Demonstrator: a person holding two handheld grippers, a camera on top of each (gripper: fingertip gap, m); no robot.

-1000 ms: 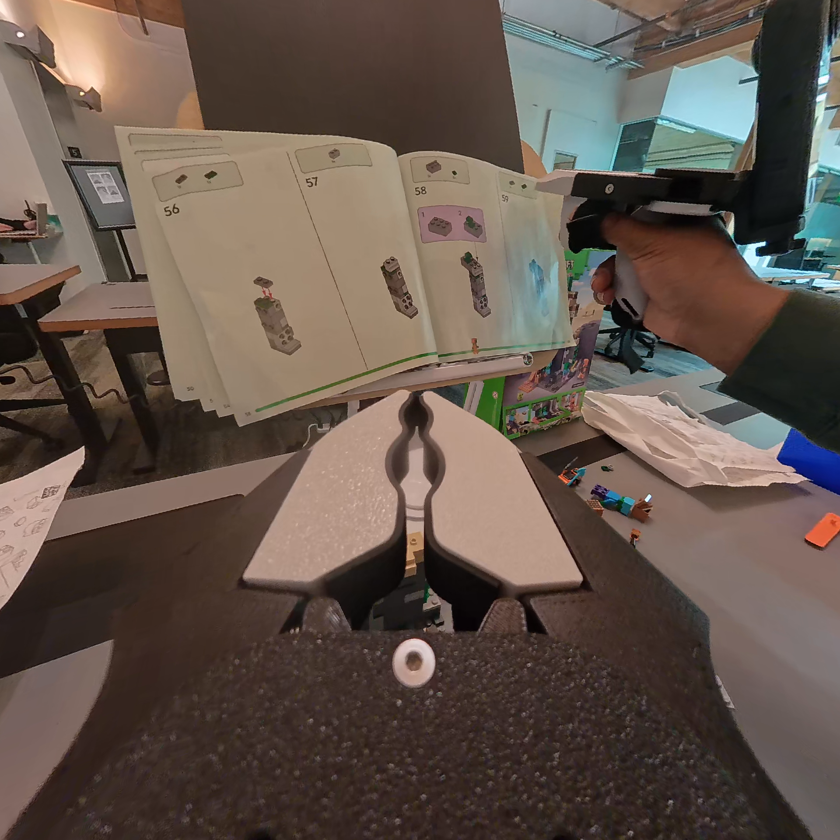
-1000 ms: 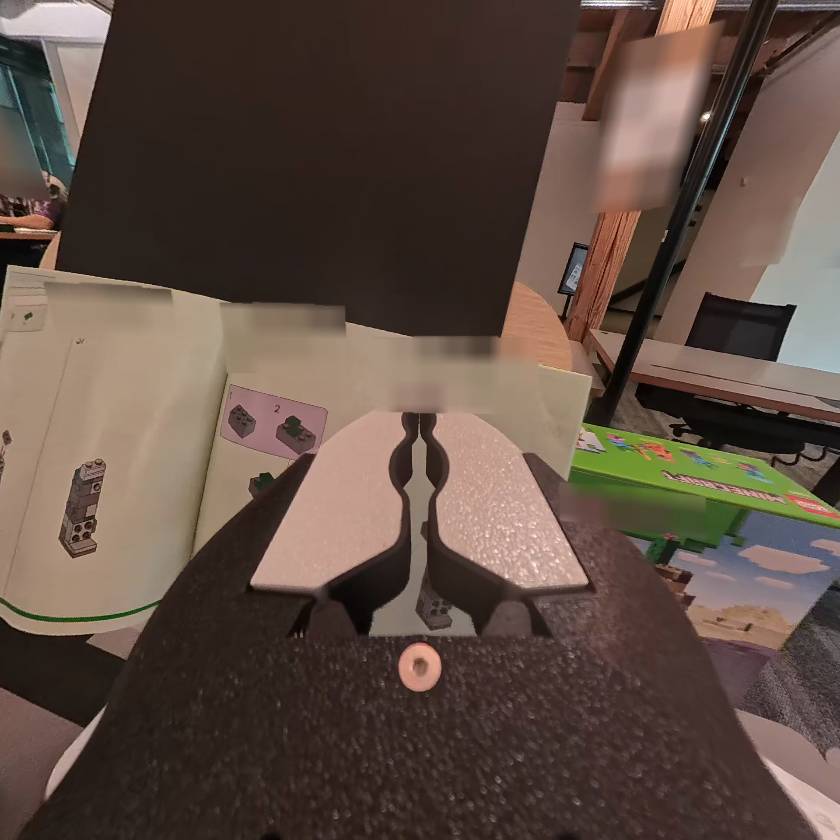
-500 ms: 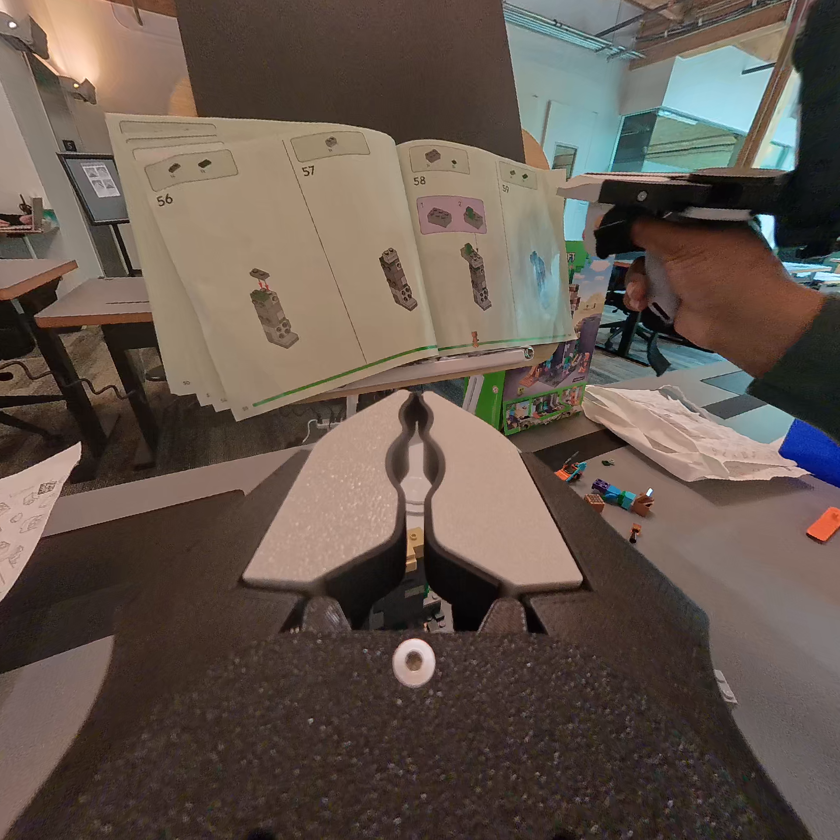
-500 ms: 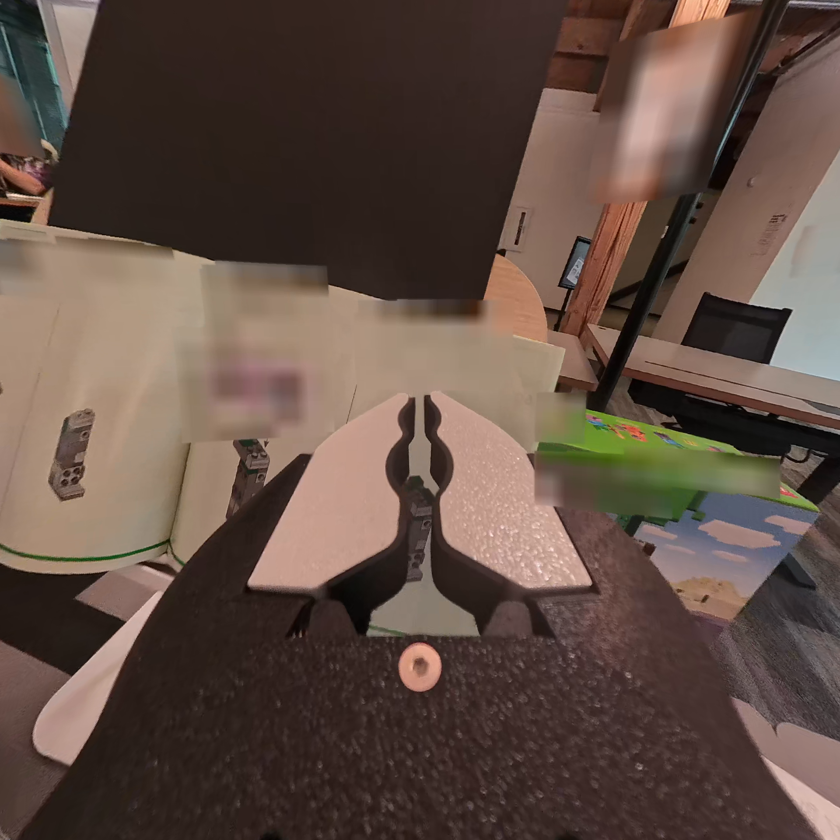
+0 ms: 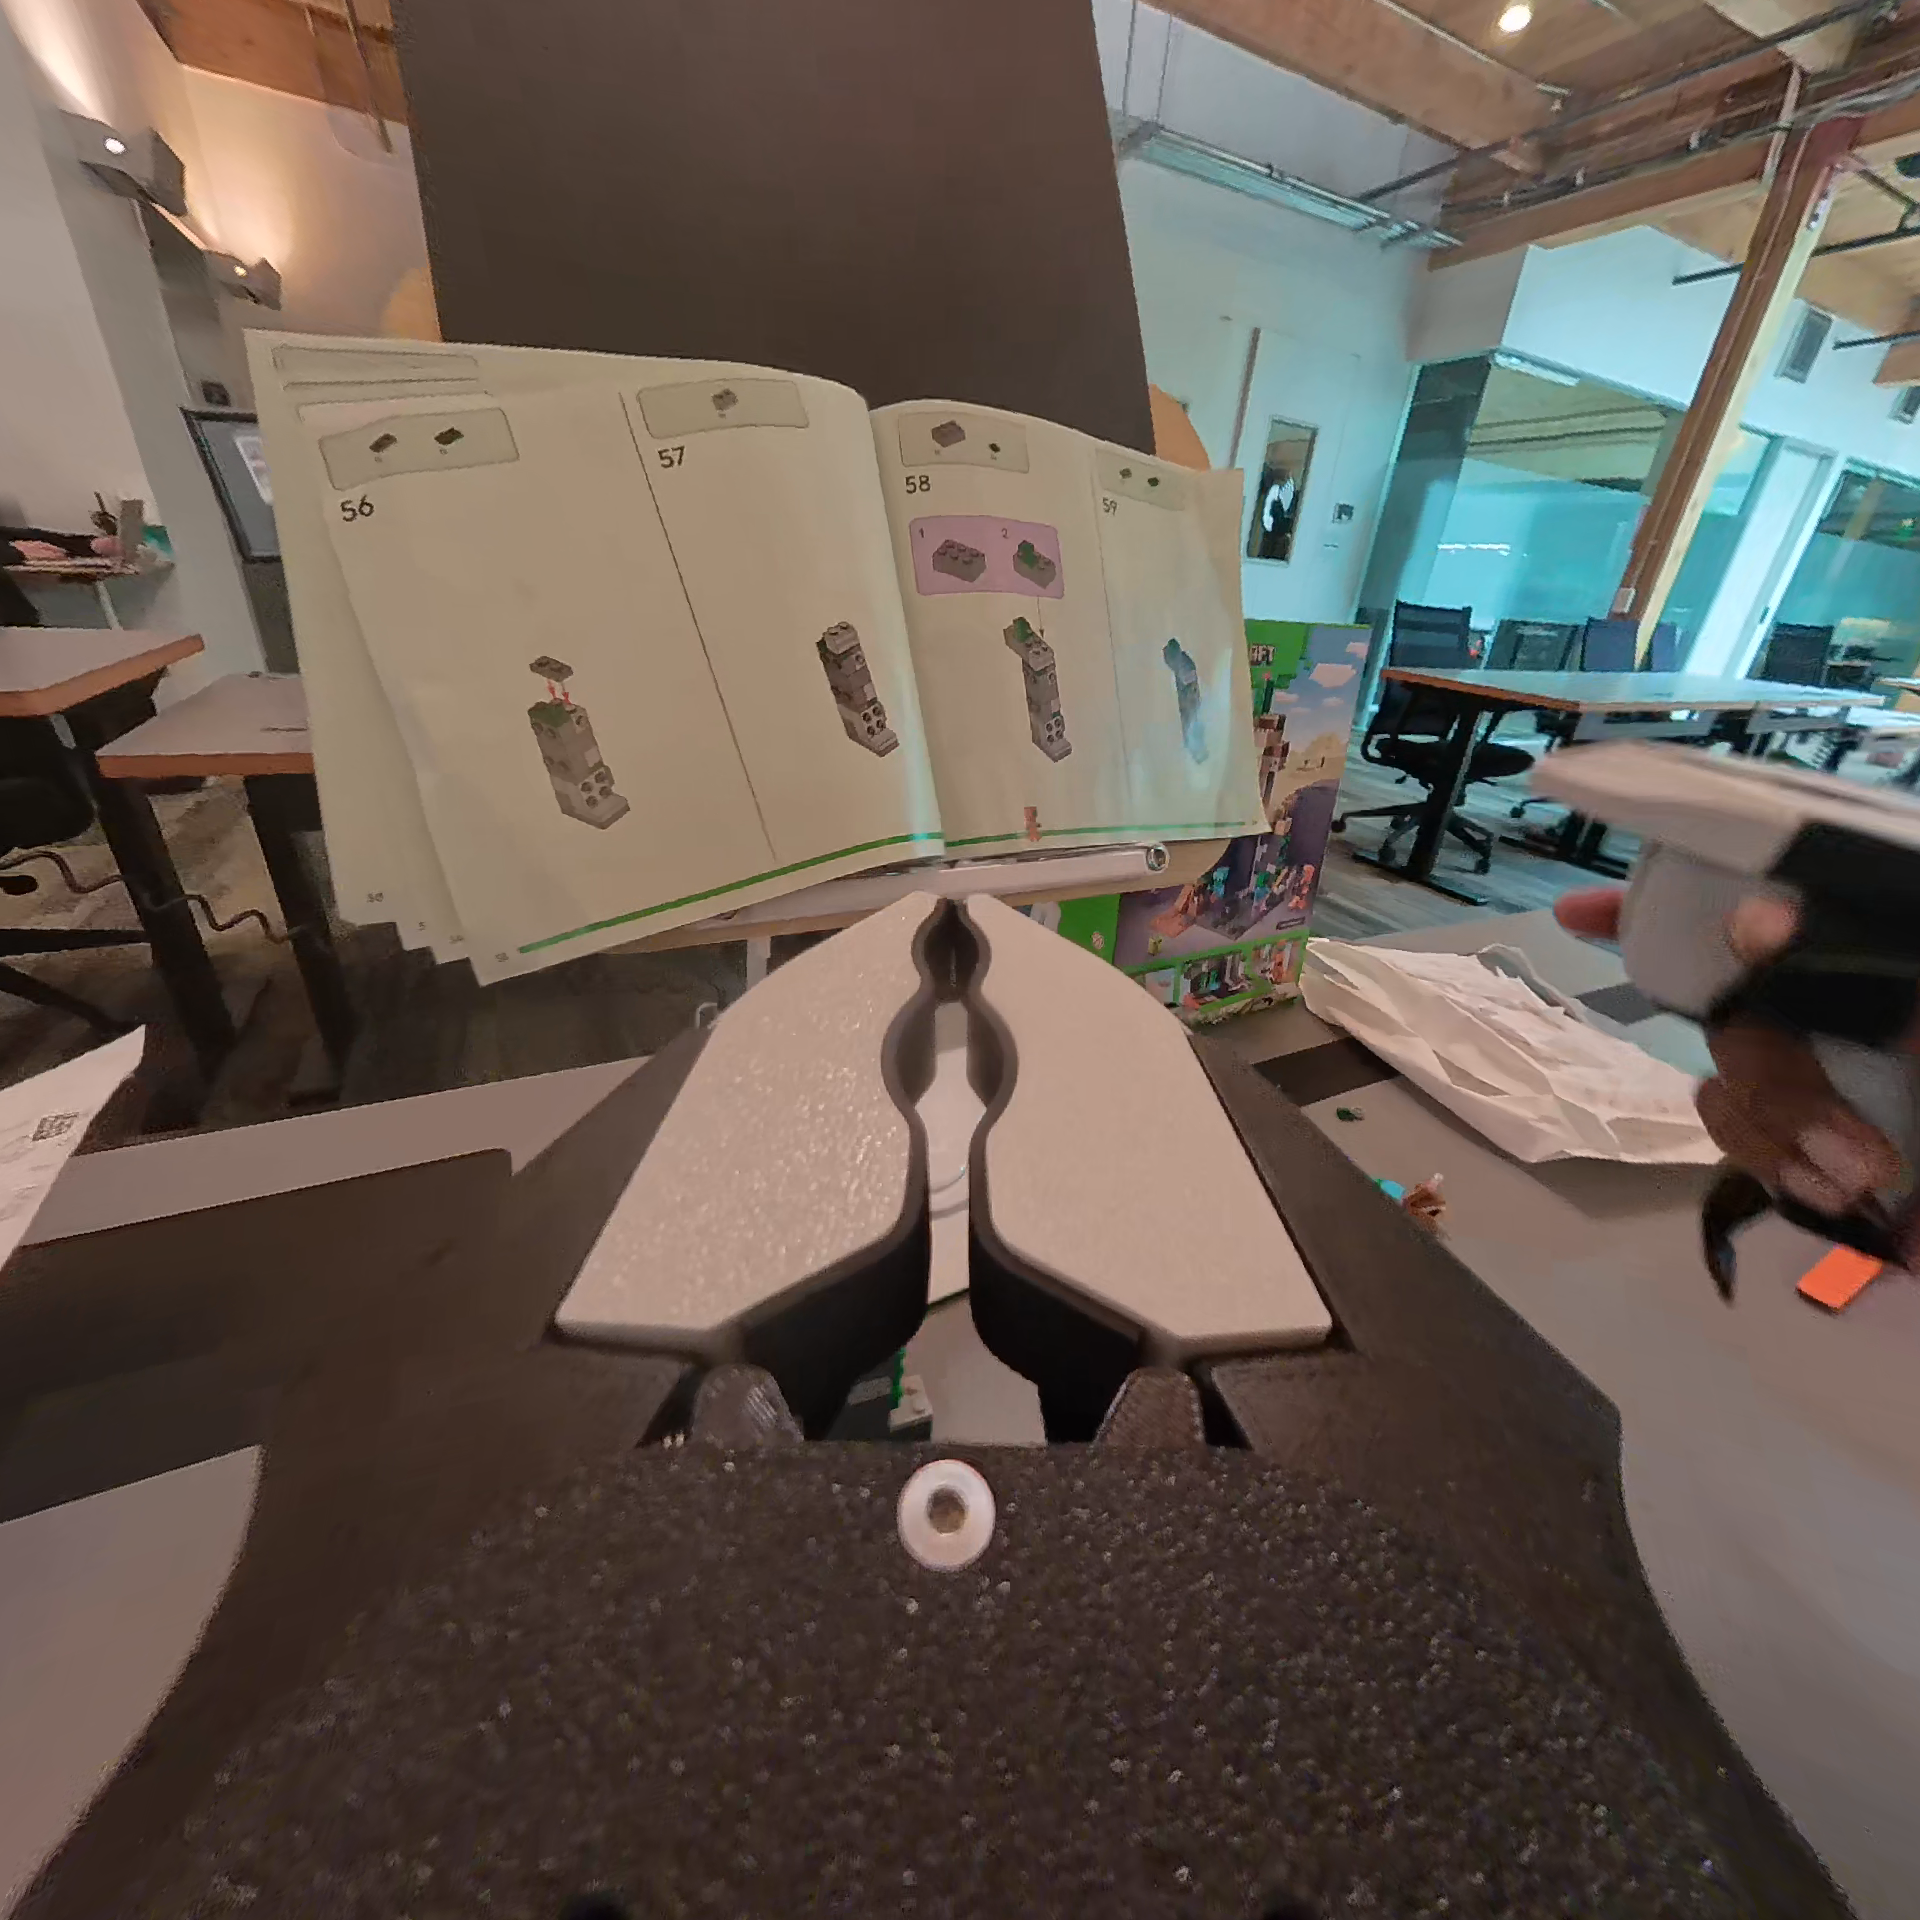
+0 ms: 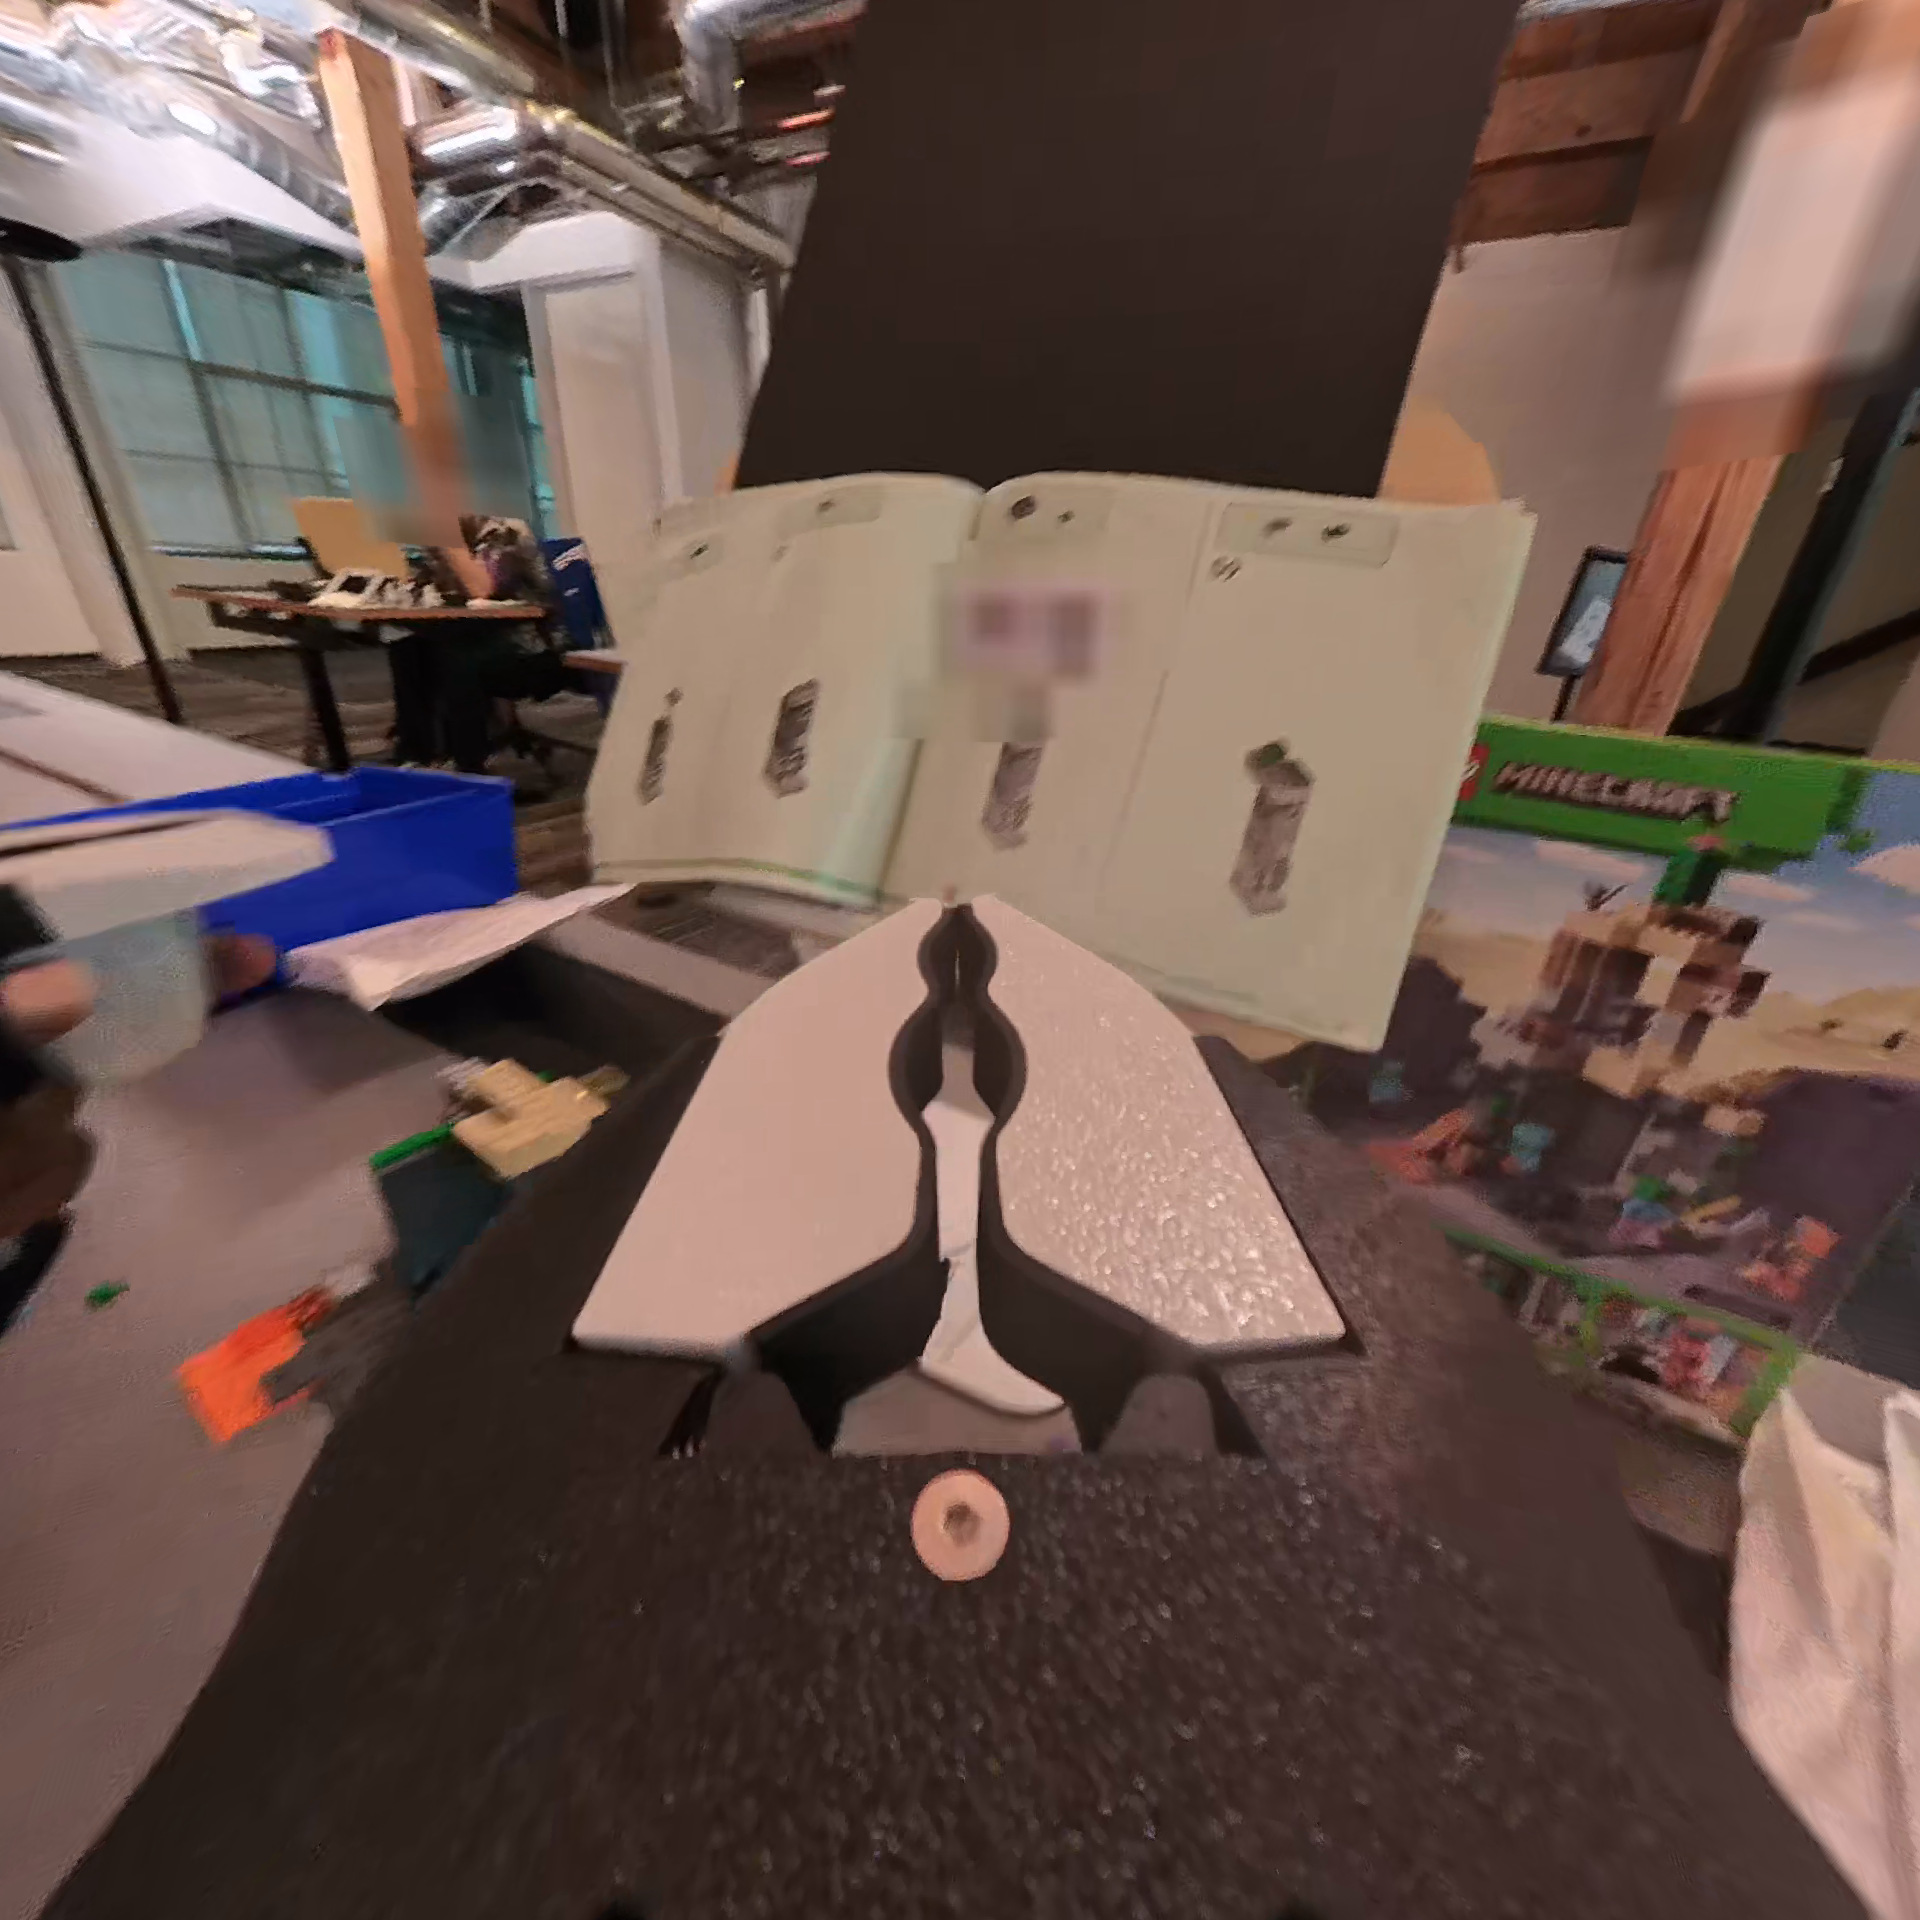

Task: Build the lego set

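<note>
While the open instruction booklet (image 5: 748, 634) is standing propped on its stand straight ahead of me, I am holding my left gripper (image 5: 948, 920) over the grey table (image 5: 1662, 1455) with its two pale fingers (image 5: 790, 1132) pressed together at the tips, gripping nothing that I can see. My right gripper (image 6: 954, 906) is pinched just as tight and is likewise carrying nothing (that view is smeared with motion). A part-built tan and green lego piece (image 6: 520, 1117) is lying on the table to its left, near an orange tool (image 6: 244, 1361). The green lego box (image 6: 1662, 1060) is standing beside the booklet, and a crumpled white paper bag (image 5: 1496, 1049) is lying in front of it.
</note>
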